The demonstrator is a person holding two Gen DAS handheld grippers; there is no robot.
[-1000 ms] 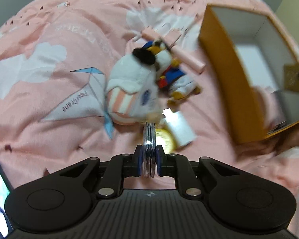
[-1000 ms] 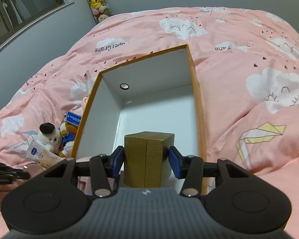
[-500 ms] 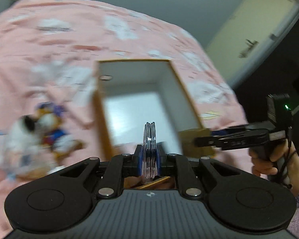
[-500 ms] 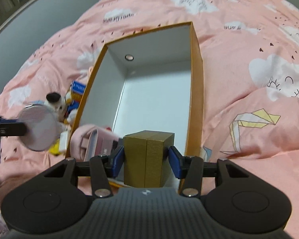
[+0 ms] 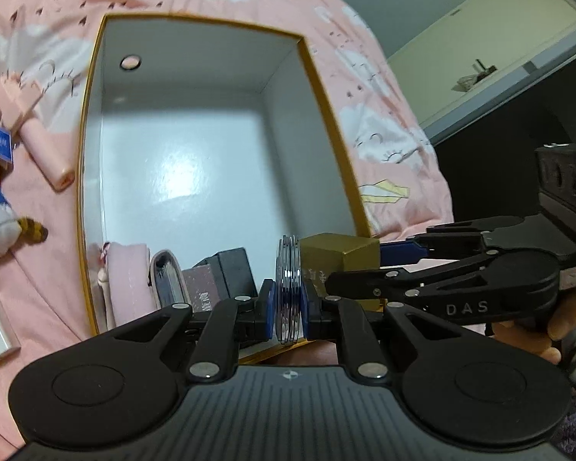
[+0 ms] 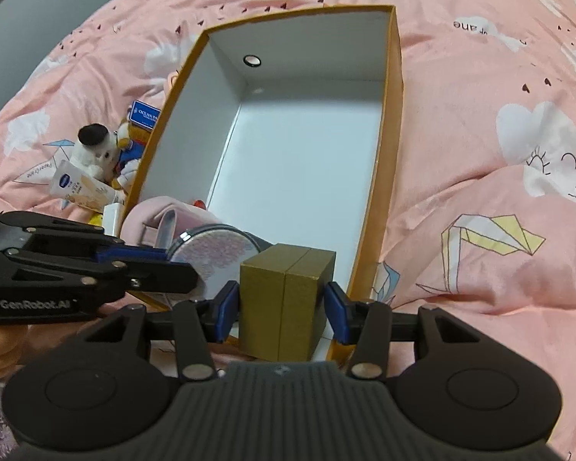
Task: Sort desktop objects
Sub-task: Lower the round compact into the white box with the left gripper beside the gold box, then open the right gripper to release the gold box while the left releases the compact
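An open orange box with a white inside (image 5: pixel 96 176) (image 6: pixel 393 123) lies on the pink bed. My left gripper (image 5: pixel 287 307) is shut on a round compact mirror (image 5: pixel 287 288), held edge-on over the box's near end; the mirror's face shows in the right wrist view (image 6: pixel 215 257). My right gripper (image 6: pixel 282 303) is shut on a gold cube box (image 6: pixel 284 299) over the box's near right corner; it also shows in the left wrist view (image 5: pixel 338 253). A pink pouch (image 5: pixel 128 276), a card holder and a dark box (image 5: pixel 226 272) lie in the box's near end.
Left of the box lie a plush toy (image 6: pixel 96 150), a cream tube (image 6: pixel 80 188), a blue card (image 6: pixel 144 115) and a pink stick-shaped item (image 5: pixel 30 130). The pink duvet (image 6: pixel 499 153) spreads all around. A doorway and dark furniture stand beyond the bed on the right.
My left gripper has swung with the mirror from the plush toy to over the box's near end, beside the right gripper. The right gripper has moved closer over the box with the gold cube.
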